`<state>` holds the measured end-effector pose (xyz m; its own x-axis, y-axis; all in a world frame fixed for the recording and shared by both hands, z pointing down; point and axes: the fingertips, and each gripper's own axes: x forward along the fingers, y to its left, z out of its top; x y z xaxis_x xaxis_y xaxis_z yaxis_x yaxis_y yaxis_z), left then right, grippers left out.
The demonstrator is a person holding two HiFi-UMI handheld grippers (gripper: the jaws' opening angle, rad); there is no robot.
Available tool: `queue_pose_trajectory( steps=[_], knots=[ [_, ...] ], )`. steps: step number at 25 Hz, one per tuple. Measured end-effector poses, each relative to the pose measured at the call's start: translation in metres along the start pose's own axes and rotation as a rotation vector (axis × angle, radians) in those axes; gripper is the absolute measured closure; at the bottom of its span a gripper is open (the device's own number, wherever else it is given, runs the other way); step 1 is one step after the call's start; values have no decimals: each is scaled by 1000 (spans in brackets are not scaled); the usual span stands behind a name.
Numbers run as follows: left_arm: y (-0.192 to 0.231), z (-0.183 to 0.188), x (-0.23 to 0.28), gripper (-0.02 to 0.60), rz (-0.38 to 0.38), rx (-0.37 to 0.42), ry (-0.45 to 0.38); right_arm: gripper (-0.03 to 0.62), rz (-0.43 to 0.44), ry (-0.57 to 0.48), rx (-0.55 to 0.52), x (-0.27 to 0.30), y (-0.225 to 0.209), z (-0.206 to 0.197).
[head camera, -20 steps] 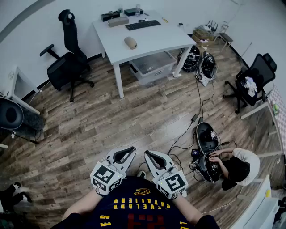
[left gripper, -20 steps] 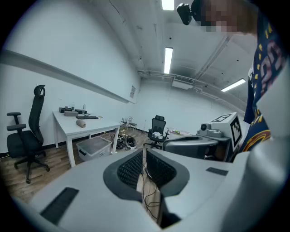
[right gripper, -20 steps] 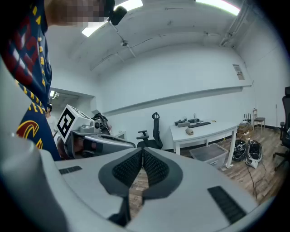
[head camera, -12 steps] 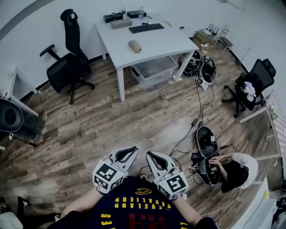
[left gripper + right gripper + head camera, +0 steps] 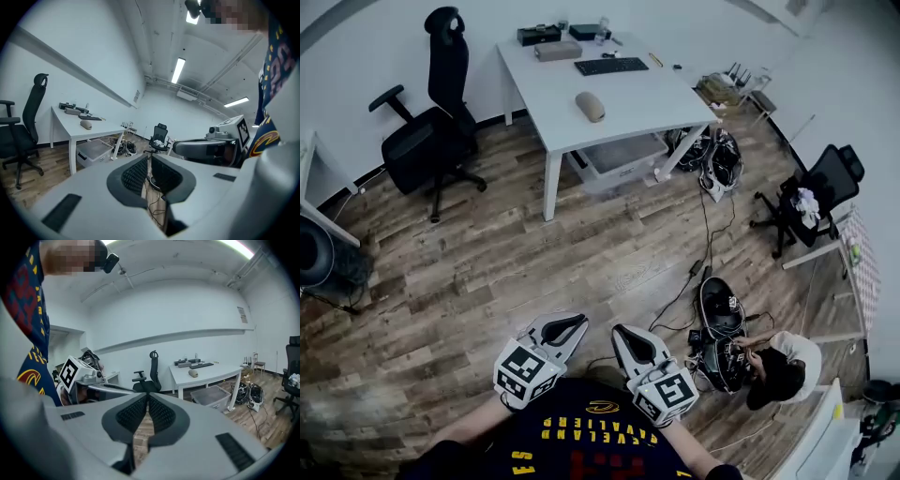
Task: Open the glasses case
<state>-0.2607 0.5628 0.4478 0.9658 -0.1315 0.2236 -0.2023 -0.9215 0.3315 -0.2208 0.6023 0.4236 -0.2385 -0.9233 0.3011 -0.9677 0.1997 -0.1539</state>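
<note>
The tan oval glasses case [image 5: 590, 106] lies closed on the white table [image 5: 647, 94] far across the room; it also shows small in the left gripper view [image 5: 86, 124] and the right gripper view [image 5: 191, 373]. My left gripper [image 5: 579, 321] and right gripper [image 5: 617, 330] are held side by side close to my body, over the wooden floor, well short of the table. Both are shut with nothing between the jaws, as the left gripper [image 5: 149, 157] and the right gripper [image 5: 148, 395] show in their own views.
A keyboard [image 5: 610, 66] and small boxes sit at the table's far edge, with a plastic bin [image 5: 614, 155] beneath. A black office chair [image 5: 431, 122] stands left of the table. Cables, bags and a crouching person [image 5: 778, 366] occupy the floor at right, near another chair [image 5: 811, 192].
The head view has shifted: the table and case sit a little lower in the picture and the left chair has slid left. Both grippers stay shut, side by side.
</note>
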Motion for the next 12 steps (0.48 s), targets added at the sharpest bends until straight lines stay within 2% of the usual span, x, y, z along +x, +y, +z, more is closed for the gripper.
queue_pose_trajectory(
  steps=[5,9,12],
  knots=[
    [24,-4,-6,547,10,-49,3,569,-1,21,9,21,1,5],
    [38,-4,2,547,9,-62,12,569,15,28,17,42,-6,7],
    [55,0,8,547,36,-67,16,569,40,34,26,60,-15,8]
  ],
)
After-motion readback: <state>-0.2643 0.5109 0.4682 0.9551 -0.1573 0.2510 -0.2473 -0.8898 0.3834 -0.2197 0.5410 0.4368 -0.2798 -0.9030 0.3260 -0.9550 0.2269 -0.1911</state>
